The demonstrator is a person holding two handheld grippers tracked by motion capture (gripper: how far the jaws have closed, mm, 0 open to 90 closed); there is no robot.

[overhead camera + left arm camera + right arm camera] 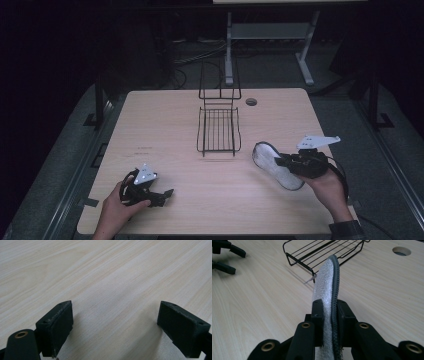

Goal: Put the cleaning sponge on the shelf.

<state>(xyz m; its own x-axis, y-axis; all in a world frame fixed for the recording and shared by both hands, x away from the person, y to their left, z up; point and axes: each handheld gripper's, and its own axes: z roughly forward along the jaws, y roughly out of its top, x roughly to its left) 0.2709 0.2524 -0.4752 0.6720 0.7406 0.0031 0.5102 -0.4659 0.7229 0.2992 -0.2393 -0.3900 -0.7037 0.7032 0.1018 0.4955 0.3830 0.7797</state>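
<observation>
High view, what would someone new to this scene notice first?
The pale slipper stands out, pinched on edge at the table's right by the right gripper, whose fingers clamp both its faces. Beyond it, mid-table, sits a black wire rack. At front left, the left gripper rests with its fingers wide apart on bare wood.

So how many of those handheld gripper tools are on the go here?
2. The left gripper sits near the front left of the table, jaws open and empty. The right gripper, at front right, is clamped on a slipper beside the wire rack.
</observation>
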